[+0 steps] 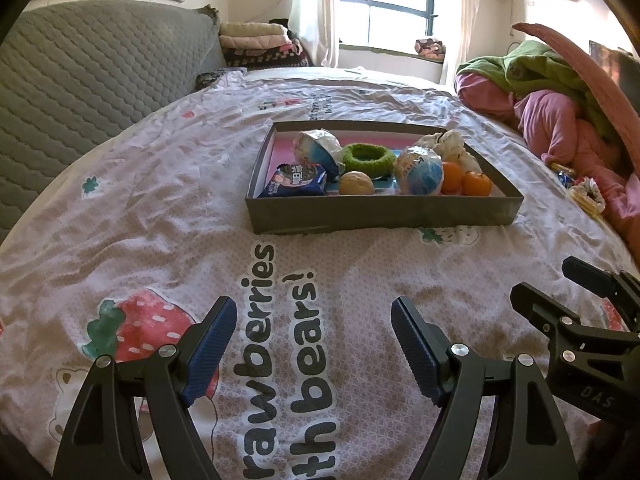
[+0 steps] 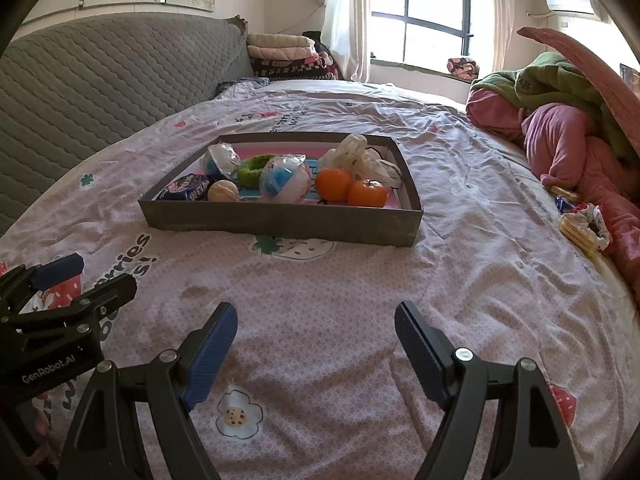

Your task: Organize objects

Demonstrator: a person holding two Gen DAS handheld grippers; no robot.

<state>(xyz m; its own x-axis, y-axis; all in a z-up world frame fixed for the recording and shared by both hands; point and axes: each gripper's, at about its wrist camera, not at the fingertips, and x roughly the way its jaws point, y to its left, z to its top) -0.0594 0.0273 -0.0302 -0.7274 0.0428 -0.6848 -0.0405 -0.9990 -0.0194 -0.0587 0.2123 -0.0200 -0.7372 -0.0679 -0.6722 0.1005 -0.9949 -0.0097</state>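
A shallow grey box (image 1: 380,216) (image 2: 280,222) sits on the pink bedspread ahead of both grippers. Inside lie two wrapped blue-and-white balls (image 1: 420,174) (image 2: 285,179), a green ring (image 1: 368,156) (image 2: 252,168), a walnut (image 1: 356,184) (image 2: 223,191), two oranges (image 1: 466,179) (image 2: 352,188), a blue snack packet (image 1: 296,181) (image 2: 188,190) and a white crumpled bag (image 1: 448,142) (image 2: 360,156). My left gripper (image 1: 314,316) (image 2: 80,276) hangs open over the printed lettering, nothing between its fingers. My right gripper (image 2: 314,320) (image 1: 556,284) is open too, above bare bedspread, well short of the box.
A pile of pink and green clothes (image 1: 560,92) (image 2: 568,120) fills the right side of the bed. Snack packets (image 1: 584,196) (image 2: 584,226) lie beside that pile. A grey quilted headboard (image 1: 92,80) (image 2: 100,80) rises on the left, with folded blankets (image 2: 288,56) behind.
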